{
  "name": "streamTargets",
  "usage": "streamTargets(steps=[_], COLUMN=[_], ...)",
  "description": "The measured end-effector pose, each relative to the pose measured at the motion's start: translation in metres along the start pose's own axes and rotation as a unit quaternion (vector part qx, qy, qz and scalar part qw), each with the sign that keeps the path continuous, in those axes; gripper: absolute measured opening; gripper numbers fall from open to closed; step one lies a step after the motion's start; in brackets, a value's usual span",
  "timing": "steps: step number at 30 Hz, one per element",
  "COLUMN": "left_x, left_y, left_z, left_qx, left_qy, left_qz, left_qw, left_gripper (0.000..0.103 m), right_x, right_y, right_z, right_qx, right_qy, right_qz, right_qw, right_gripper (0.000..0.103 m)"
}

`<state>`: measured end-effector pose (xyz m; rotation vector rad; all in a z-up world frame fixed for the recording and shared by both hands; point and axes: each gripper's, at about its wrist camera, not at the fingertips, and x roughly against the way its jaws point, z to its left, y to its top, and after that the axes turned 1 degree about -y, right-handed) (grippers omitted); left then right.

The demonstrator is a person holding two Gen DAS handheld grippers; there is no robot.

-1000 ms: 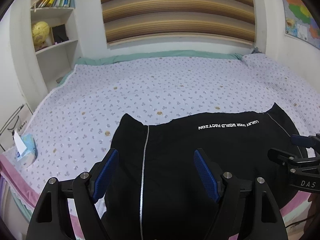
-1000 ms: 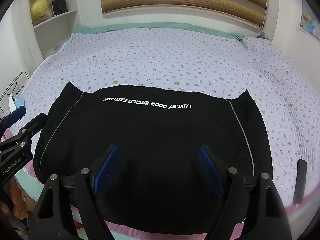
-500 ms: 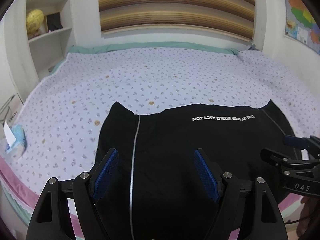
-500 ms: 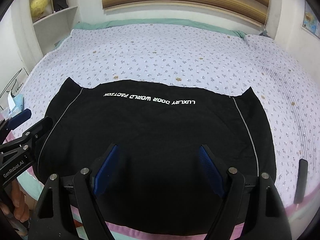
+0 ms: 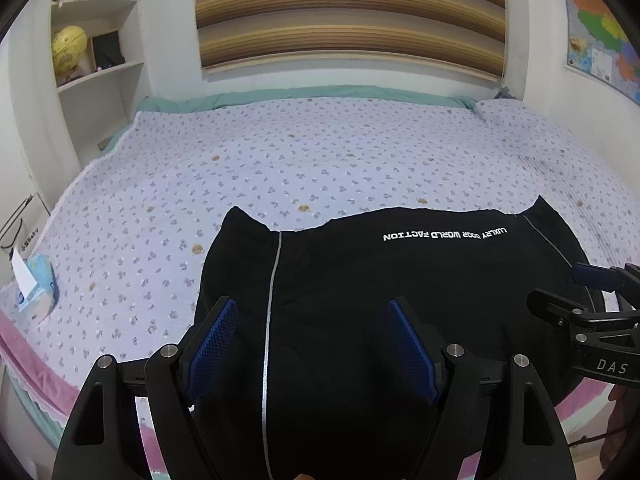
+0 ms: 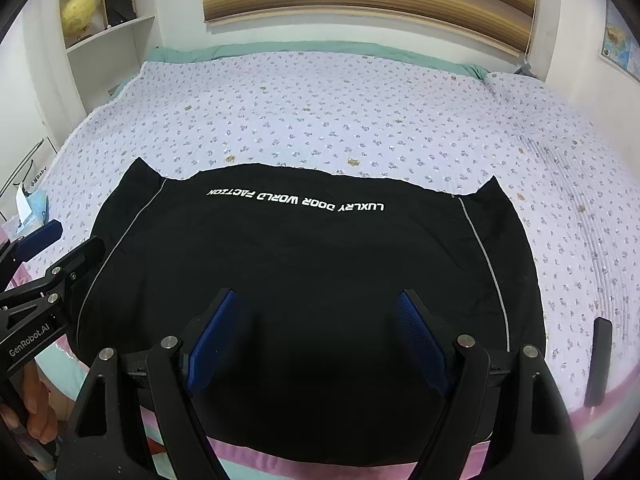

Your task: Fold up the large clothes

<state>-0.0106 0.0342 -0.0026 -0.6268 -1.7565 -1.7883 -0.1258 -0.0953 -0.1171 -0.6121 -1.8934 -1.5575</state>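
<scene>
A black garment [image 6: 304, 264] with white lettering and thin grey side stripes lies spread flat on the near part of the bed; it also shows in the left wrist view [image 5: 400, 280]. My left gripper [image 5: 312, 308] is open and empty, held above the garment's left stripe. My right gripper [image 6: 316, 300] is open and empty above the garment's near middle. The left gripper shows at the left edge of the right wrist view [image 6: 56, 248], and the right gripper at the right edge of the left wrist view [image 5: 568, 292].
The bed [image 6: 320, 112] has a lilac flowered cover with a pink near edge. A blue tissue box [image 5: 38, 284] sits at its left edge. A dark flat object [image 6: 598, 360] lies at the right near edge. Shelves [image 5: 96, 40] stand at the back left.
Both grippers have shifted a little over the garment; the left view swung left then back right. Jaws stay open and the garment has not moved.
</scene>
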Motion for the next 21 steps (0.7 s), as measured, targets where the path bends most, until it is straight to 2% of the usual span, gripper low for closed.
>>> streamTargets(steps=[15, 19, 21], left_x=[-0.0018, 0.0018, -0.0001], left_y=[0.0016, 0.0003, 0.0016], left_z=[-0.0047, -0.008, -0.007], left_qx=[-0.008, -0.023, -0.027], left_qy=[0.005, 0.034, 0.035], left_qz=[-0.002, -0.028, -0.025], left_qw=[1.0, 0.9988, 0.9987], left_gripper=[0.079, 0.079, 0.079], right_x=[0.0017, -0.0004, -0.0017], right_y=[0.0019, 0.0025, 0.0025], right_z=[0.0016, 0.0005, 0.0005], right_qx=[0.004, 0.006, 0.005], right_qy=[-0.003, -0.002, -0.002], right_qz=[-0.002, 0.0, 0.001], right_qw=[1.0, 1.0, 1.0], right_gripper=[0.084, 0.084, 0.084])
